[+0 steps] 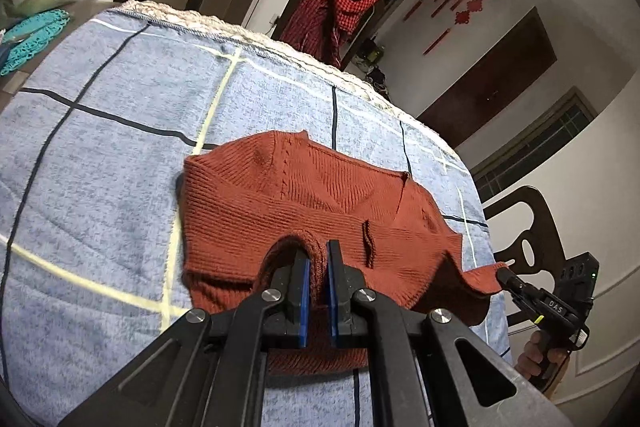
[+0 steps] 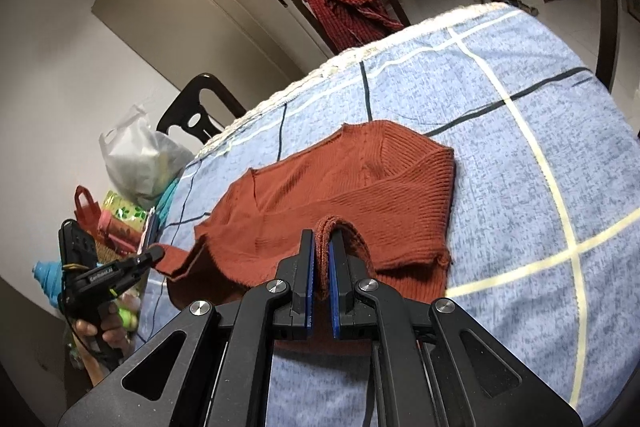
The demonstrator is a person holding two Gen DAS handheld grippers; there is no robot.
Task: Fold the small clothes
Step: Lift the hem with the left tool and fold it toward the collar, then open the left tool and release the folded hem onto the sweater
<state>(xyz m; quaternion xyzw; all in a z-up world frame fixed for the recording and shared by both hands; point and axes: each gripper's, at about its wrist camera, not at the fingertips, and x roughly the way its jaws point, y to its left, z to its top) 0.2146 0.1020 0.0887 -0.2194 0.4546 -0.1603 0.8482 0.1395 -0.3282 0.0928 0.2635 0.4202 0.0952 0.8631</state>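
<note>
1. On the blue checked blanket covering the table lies the rust-red knit sweater, its V-neck toward the far edge; I see its near hem raised off the cloth at both corners.
2. From the left wrist view I get my left gripper clamped tight on a bunched fold of the hem, blue pads pressing knit from either side. Only this view shows the red knot ornaments on the wall and the teal crocheted mat at the table's left.
3. From the right wrist view my right gripper is likewise closed on a fold of the same hem. Only here do I see the white plastic bag and a small red bag beyond the table.
4. Each view catches the other gripper at the frame's side, pinching a stretched corner of the sweater, a hand around its handle.
5. Both views show a red checked garment draped over a far chair.
</note>
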